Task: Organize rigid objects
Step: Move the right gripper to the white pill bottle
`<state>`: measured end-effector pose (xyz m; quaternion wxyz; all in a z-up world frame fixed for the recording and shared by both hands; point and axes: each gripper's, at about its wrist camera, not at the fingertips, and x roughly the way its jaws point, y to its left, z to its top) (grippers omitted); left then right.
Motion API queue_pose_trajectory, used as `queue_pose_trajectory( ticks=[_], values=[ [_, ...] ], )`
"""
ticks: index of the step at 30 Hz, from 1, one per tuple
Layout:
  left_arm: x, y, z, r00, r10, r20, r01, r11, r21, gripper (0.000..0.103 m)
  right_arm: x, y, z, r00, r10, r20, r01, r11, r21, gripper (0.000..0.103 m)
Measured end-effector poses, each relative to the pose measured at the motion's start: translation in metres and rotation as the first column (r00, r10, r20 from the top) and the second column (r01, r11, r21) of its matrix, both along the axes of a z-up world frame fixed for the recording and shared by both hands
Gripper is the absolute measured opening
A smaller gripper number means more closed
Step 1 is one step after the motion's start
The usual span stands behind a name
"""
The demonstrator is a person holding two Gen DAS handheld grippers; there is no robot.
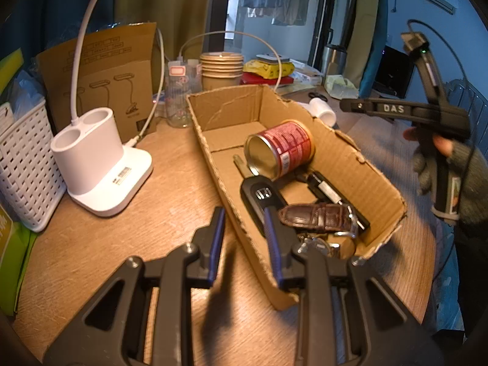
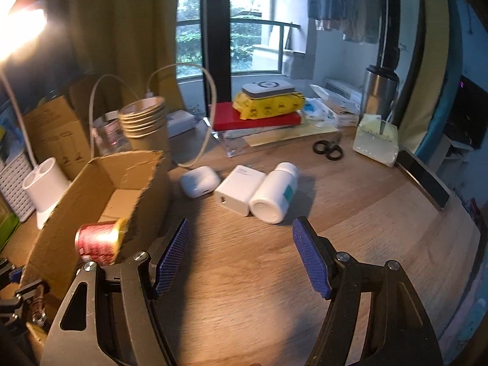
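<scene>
Wooden worktop carries a torn brown cardboard box containing a red tin can. Left hand-held gripper narrow, astride the box wall; right hand-held gripper wide, empty, before a white plastic bottle.

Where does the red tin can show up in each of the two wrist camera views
Left wrist view: the red tin can lies on its side in the middle of the picture, inside the cardboard box, open metal end toward the camera.
Right wrist view: it sits at lower left, blurred, just behind the box's near wall.
Shared landmark: the stack of brown paper cups behind the box.
</scene>
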<state>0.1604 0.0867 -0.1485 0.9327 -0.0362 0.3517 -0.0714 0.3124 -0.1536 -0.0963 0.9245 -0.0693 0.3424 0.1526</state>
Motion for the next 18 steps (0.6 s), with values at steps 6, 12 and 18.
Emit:
queue_pose_trajectory(
  ticks=[6, 12, 18],
  values=[
    [0.0, 0.0, 0.0, 1.0, 0.0, 0.0, 0.0, 1.0, 0.0, 0.028, 0.026, -0.014, -0.011, 0.998, -0.045, -0.032, 0.046, 0.998, 0.04, 0.073],
    [0.0, 0.0, 0.0, 1.0, 0.0, 0.0, 0.0, 1.0, 0.0, 0.028, 0.052, -0.021, -0.022, 0.995, -0.076, -0.064, 0.079, 0.996, 0.052, 0.073],
    [0.0, 0.0, 0.0, 1.0, 0.0, 0.0, 0.0, 1.0, -0.001, 0.028, 0.073, -0.021, -0.029, 0.993, -0.082, -0.083, 0.087, 0.994, 0.065, 0.073]
  ],
)
